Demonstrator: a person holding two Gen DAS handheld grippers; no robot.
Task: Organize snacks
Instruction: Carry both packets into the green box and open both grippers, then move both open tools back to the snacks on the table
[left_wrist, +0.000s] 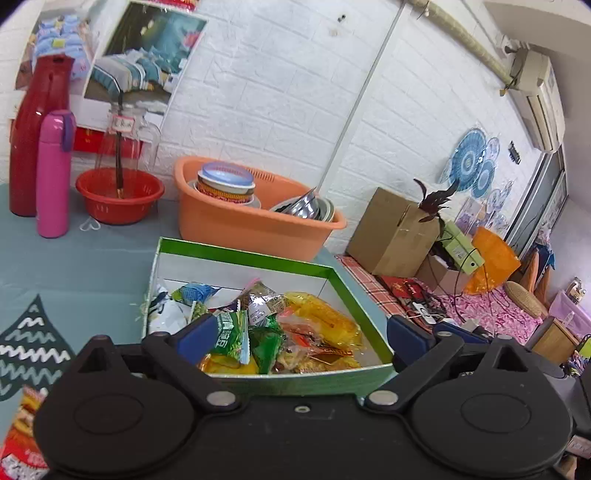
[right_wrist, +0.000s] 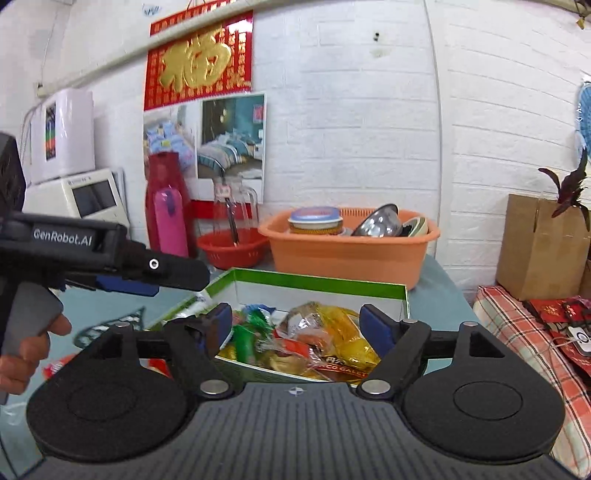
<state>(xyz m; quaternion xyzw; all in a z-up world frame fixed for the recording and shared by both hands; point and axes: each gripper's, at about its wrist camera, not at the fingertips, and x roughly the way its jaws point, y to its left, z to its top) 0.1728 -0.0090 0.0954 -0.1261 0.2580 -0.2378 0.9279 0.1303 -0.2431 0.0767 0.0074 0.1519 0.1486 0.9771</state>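
Note:
A green-rimmed cardboard box (left_wrist: 243, 256) with white walls sits on the blue-grey tablecloth and holds several snack packets: green ones (left_wrist: 232, 334), a yellow one (left_wrist: 325, 317), silver and blue ones. My left gripper (left_wrist: 301, 338) is open and empty, just in front of the box's near wall. My right gripper (right_wrist: 301, 328) is open and empty, above the box's (right_wrist: 317, 282) near edge and its packets (right_wrist: 332, 332). The left gripper's body (right_wrist: 110, 258) shows at the left of the right wrist view. A red snack bag (left_wrist: 22, 428) lies on the table at lower left.
An orange basin (left_wrist: 255, 225) with bowls stands behind the box. A red basket (left_wrist: 120, 195), a pink flask (left_wrist: 53, 173) and a red bottle (left_wrist: 37, 133) stand at back left. A cardboard carton (left_wrist: 391, 232) and clutter lie on a bed to the right.

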